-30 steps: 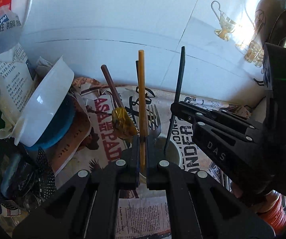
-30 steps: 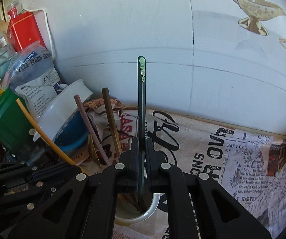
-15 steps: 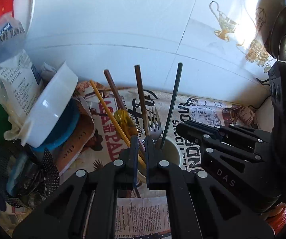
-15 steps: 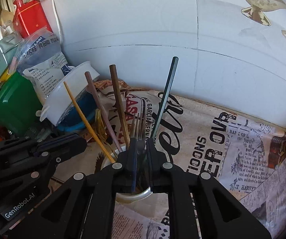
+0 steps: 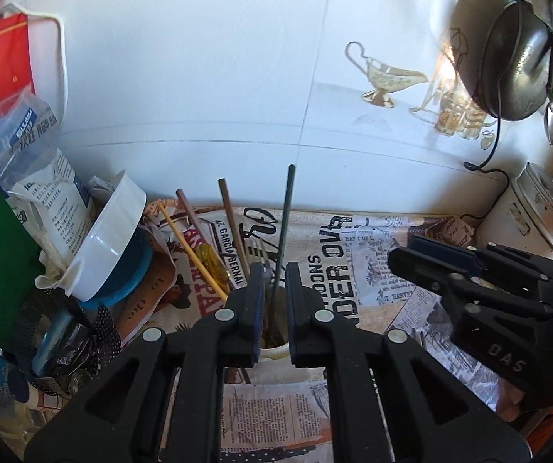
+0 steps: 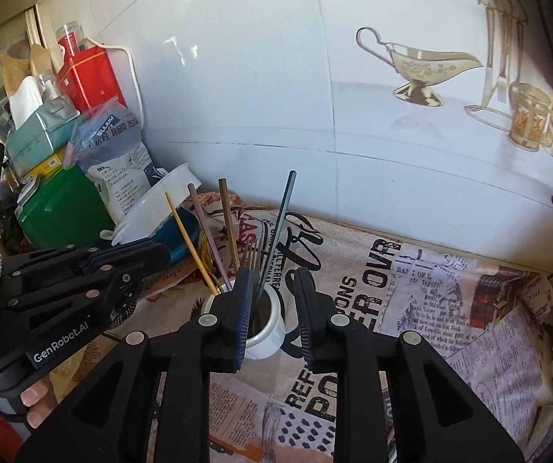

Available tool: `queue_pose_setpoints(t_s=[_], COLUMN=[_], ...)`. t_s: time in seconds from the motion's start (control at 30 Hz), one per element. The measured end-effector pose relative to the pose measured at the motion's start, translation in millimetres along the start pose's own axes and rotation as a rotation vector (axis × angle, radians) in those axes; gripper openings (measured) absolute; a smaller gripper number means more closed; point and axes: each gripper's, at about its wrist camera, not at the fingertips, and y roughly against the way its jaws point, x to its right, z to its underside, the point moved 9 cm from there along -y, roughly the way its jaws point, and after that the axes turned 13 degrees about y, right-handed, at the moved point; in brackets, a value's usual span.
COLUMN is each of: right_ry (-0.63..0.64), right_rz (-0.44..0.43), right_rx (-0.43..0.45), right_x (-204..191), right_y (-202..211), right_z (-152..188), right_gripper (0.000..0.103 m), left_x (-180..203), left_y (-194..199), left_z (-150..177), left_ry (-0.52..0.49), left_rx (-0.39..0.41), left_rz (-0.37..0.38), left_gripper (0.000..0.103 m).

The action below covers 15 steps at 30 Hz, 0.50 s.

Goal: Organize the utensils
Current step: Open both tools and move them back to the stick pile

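Observation:
A white mug (image 6: 267,328) stands on the newspaper and holds several utensils: a yellow stick (image 6: 189,239), a pink one (image 6: 205,227), a brown one (image 6: 228,223), a fork (image 6: 251,256) and a dark green one (image 6: 278,227). In the left wrist view the mug (image 5: 274,349) is partly hidden behind the fingers, with the green utensil (image 5: 284,223) and yellow stick (image 5: 191,249) rising from it. My left gripper (image 5: 274,293) is open and empty just in front of the mug. My right gripper (image 6: 270,301) is open and empty, its jaws either side of the mug.
A tilted white bowl on a blue one (image 5: 110,239), a salt bag (image 6: 116,158), a green box (image 6: 60,208) and a red tin (image 6: 87,73) crowd the left. The tiled wall is close behind. A strainer (image 5: 515,61) hangs at the right. Newspaper (image 6: 430,308) covers the counter.
Both grippers opened, letting go of the yellow stick and the green utensil, which now rest in the mug. Both grippers drew back from the mug.

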Motion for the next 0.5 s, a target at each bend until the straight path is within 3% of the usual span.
queue_pose_setpoints(t_s=[0.23, 0.5], right_ry=[-0.026, -0.083], right_rz=[0.053, 0.122], right_rx=[0.007, -0.059], right_x=[27, 63], right_y=[34, 54], right_z=[23, 79], right_gripper=[0.026, 0.026], left_x=[37, 78], left_y=[15, 8], left_z=[15, 45], left_ry=[-0.023, -0.056], left_rx=[0.014, -0.018], left_rz=[0.029, 0.063], left_gripper=[0.015, 0.025])
